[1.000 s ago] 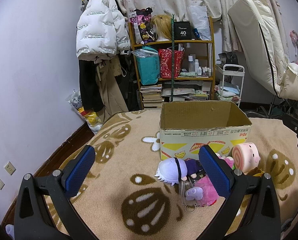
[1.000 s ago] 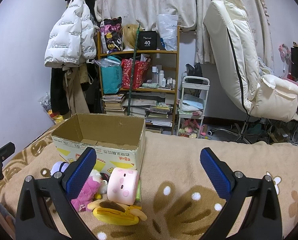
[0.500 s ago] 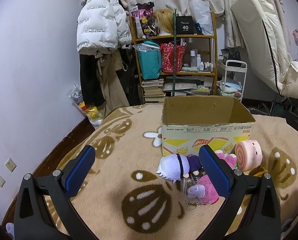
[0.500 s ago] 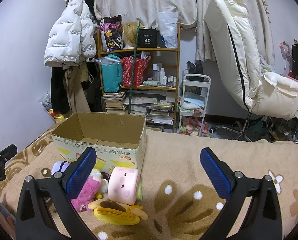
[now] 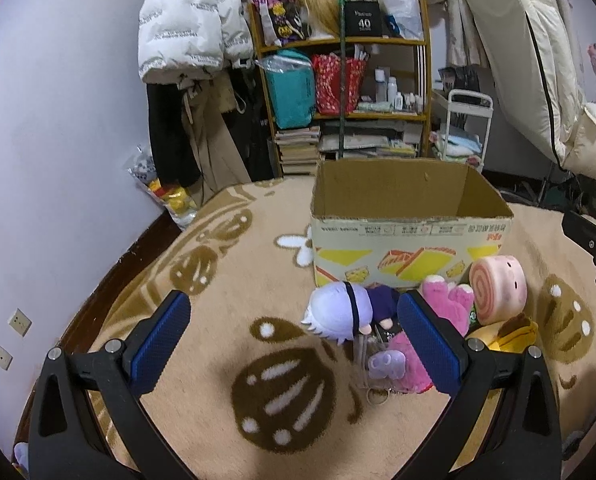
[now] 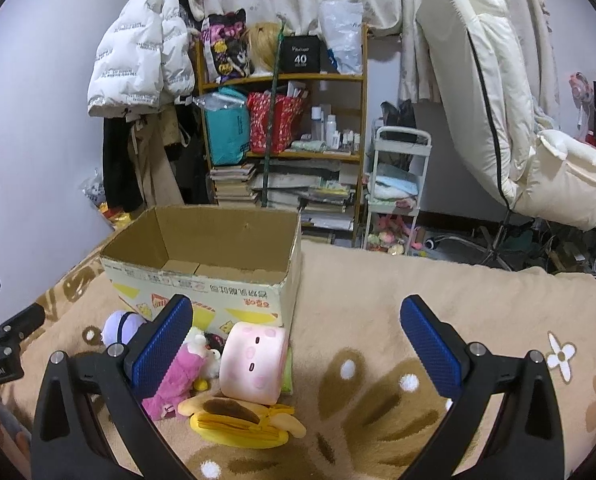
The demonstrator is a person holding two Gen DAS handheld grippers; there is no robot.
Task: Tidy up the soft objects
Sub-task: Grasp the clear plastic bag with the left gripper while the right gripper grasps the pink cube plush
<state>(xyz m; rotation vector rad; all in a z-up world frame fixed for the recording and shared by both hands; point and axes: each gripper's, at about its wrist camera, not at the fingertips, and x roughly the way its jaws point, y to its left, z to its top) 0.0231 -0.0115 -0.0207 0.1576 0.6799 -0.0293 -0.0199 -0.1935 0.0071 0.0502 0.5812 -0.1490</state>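
Beige patterned blanket carries an open cardboard box, seen ahead of both grippers. Left gripper and right gripper hang with fingers spread wide, holding nothing. Soft toys lie before the box: a white-haired doll between the left fingers, a pink plush and pink roll cushion by the right gripper's left finger.

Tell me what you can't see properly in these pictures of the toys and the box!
- Left wrist view: the near wall of the cardboard box hides its floor.
- Left wrist view: a finger of the left gripper covers part of the pink plush.
- Right wrist view: the white-haired doll sits mostly behind a finger of the right gripper.
- Both views: the box print is too small to read.
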